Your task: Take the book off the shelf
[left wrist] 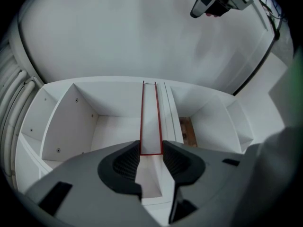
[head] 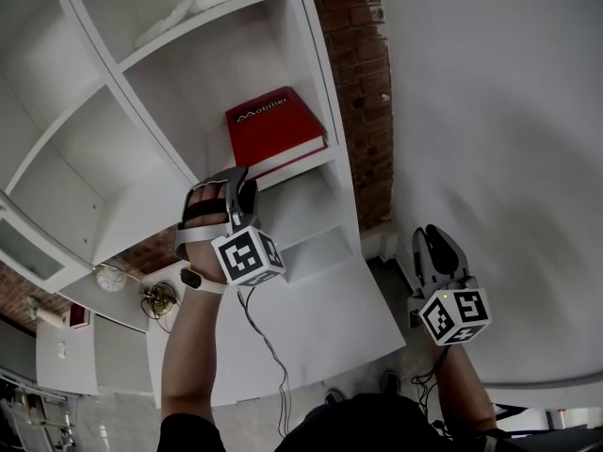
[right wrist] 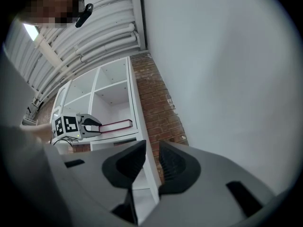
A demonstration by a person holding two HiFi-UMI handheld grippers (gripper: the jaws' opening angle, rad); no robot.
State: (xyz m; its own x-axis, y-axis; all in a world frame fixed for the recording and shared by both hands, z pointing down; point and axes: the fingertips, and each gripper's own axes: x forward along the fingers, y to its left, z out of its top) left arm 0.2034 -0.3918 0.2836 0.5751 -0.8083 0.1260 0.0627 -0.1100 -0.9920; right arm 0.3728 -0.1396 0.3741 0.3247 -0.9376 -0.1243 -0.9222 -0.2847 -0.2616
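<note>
- The book (head: 273,125), red-covered, lies flat in a cubby of the white shelf (head: 188,102), upper centre of the head view. Its near end sits at the front of the board, probably so it can be reached from outside.
- The left gripper (left wrist: 151,149) is raised to that end. In its own view the jaws are spread to about the book's thickness, one on each cover, and only their tips overlap the white page edge. I cannot tell whether the pads are pressing yet.
- It lines up with the page edge, which I judge lets the book slide straight out along the board.
- The right gripper (head: 436,238) hangs at lower right of the head view, in front of the plain wall (head: 490,111) and well apart from the shelf. Its jaws leave a narrow gap and hold nothing, so it is likely parked out of the way.
- Count: one book, one shelf unit, and two grippers, of which one is at the book.
</note>
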